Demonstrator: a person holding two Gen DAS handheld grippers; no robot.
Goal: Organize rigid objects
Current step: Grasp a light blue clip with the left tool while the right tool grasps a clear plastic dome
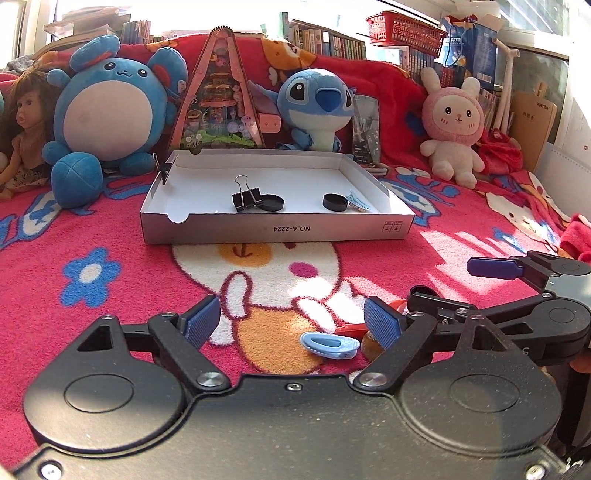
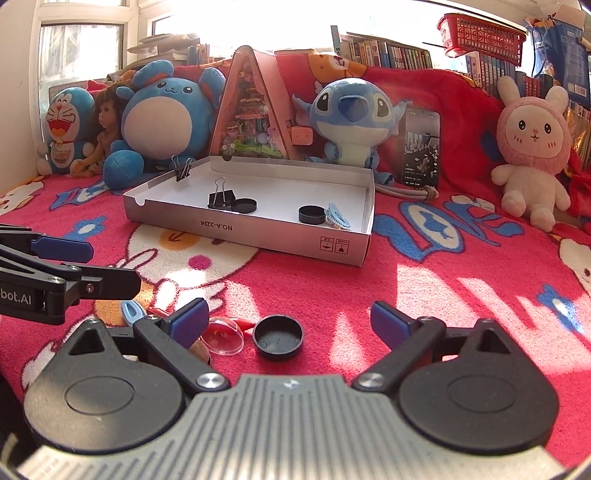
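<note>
On the red blanket stands a white cardboard box (image 1: 277,232) (image 2: 240,232). It holds a black binder clip (image 1: 245,197), two black round caps (image 1: 272,202) (image 1: 335,202) and a blue hair clip (image 1: 357,201). My left gripper (image 1: 291,325) is open low over the blanket. A second blue hair clip (image 1: 330,344) lies loose between its fingers, close to the right one. My right gripper (image 2: 288,321) is open too, and a loose black cap (image 2: 279,336) lies between its fingers, touching neither. Beside that cap lie a clear dome with red inside (image 2: 223,336) and a small red piece (image 2: 245,324).
Another binder clip (image 2: 183,168) is clamped on the box's left wall. Behind the box stand blue plush toys (image 1: 107,107) (image 1: 317,107), a triangular miniature house (image 1: 221,99), a doll (image 1: 22,125), a phone (image 2: 421,147) and a pink rabbit plush (image 2: 532,147). Bookshelves and a red basket (image 2: 480,35) are at the back.
</note>
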